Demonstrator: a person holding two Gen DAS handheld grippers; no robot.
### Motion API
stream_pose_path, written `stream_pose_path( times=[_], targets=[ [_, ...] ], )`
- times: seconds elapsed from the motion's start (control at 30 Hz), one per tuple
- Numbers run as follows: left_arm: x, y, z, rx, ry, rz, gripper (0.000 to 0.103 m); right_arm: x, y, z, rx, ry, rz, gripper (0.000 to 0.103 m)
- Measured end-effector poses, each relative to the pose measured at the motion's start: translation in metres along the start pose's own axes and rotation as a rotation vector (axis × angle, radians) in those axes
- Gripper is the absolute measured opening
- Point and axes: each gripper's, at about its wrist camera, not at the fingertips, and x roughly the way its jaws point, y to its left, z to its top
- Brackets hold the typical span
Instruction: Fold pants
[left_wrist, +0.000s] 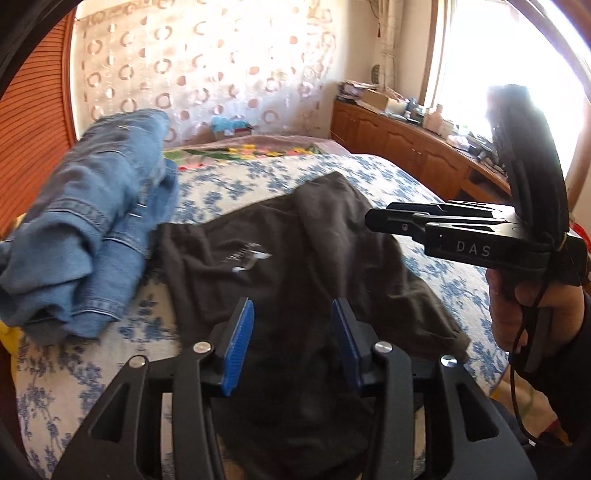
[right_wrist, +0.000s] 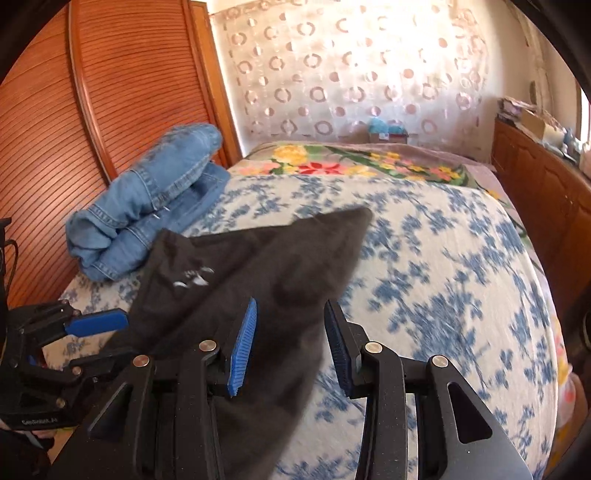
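Note:
Dark grey-brown pants (left_wrist: 295, 258) with a small white logo lie spread on the bed's blue-flowered cover (left_wrist: 406, 177), also in the right wrist view (right_wrist: 258, 266). My left gripper (left_wrist: 293, 314) is open above the pants' near part, its blue pads apart with nothing between them. It also shows at the left of the right wrist view (right_wrist: 98, 321). My right gripper (right_wrist: 290, 317) is open over the pants' right edge, empty. From the left wrist view it (left_wrist: 373, 218) appears side-on, held by a hand above the pants' right side.
Folded blue jeans (left_wrist: 92, 229) lie at the bed's left by the wooden headboard (right_wrist: 110, 92), also in the right wrist view (right_wrist: 155, 199). A floral blanket (right_wrist: 351, 162) covers the far end. A wooden cabinet (left_wrist: 406, 140) with clutter runs along the right under a bright window.

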Motion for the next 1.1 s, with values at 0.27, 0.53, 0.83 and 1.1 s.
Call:
stream_pose_path(
  times=[0.27, 0.53, 0.83, 1.1],
  targets=[
    [-0.003, 0.021, -0.004, -0.029, -0.03, 0.067, 0.07, 0.036, 0.023, 0.019, -0.048, 0.055, 0.006, 0.038],
    [-0.006, 0.034, -0.007, -0.055, -0.04, 0.1, 0.07, 0.068, 0.037, 0.024, -0.112, 0.148, -0.049, 0.038],
    [-0.003, 0.032, -0.01, -0.053, -0.027, 0.105, 0.07, 0.067, 0.027, 0.01, -0.144, 0.163, -0.072, 0.0],
    [-0.001, 0.026, -0.01, -0.051, -0.029, 0.096, 0.07, 0.029, 0.005, 0.014, -0.073, 0.077, -0.042, 0.0]
  ],
)
